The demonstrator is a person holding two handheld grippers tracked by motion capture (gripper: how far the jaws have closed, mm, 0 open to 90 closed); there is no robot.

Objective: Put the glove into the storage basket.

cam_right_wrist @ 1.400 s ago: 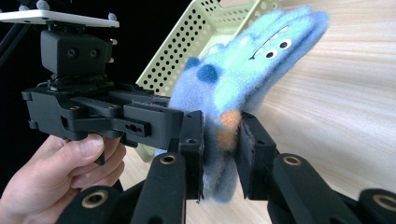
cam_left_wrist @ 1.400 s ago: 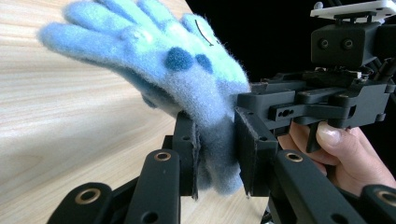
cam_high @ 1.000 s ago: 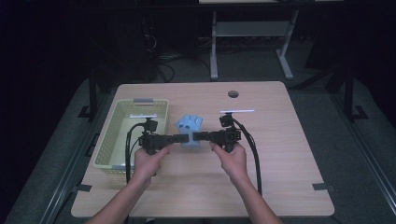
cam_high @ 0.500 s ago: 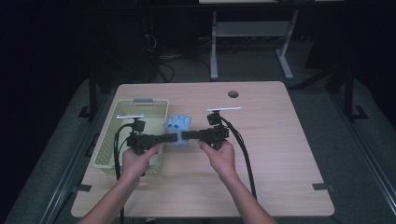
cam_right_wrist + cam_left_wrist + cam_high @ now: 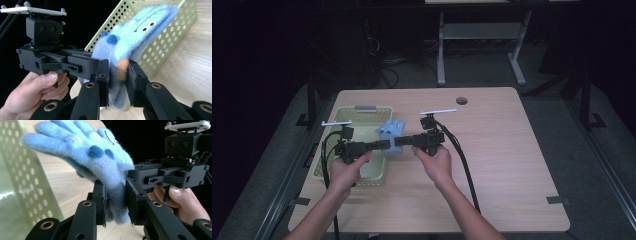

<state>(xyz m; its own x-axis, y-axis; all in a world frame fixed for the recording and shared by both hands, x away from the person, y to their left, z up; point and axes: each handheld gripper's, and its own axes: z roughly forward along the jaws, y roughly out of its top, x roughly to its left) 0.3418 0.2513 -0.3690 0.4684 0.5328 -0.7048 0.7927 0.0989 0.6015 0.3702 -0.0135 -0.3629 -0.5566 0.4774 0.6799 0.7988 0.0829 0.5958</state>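
A fuzzy blue glove (image 5: pixel 391 129) with darker blue dots, an orange patch and a small face hangs in the air between both grippers, at the right rim of the pale green perforated basket (image 5: pixel 343 116). My left gripper (image 5: pixel 386 145) is shut on the glove's cuff (image 5: pixel 115 202) from the left. My right gripper (image 5: pixel 398 142) is shut on the same cuff (image 5: pixel 119 75) from the right. The glove's fingers (image 5: pixel 47 135) point away from me, toward the far side of the table. In the left gripper view the right gripper (image 5: pixel 130 176) faces me with a hand on its trigger.
The basket stands on the wooden table (image 5: pixel 512 150) at the left, its inside (image 5: pixel 372 170) bare where I can see it. A round cable hole (image 5: pixel 462 100) lies near the table's far edge. Black cables (image 5: pixel 464 165) trail from both grippers toward me.
Both hands have carried the glove leftward together, from the table's middle to the basket's right edge. Both grips on the cuff are unchanged.
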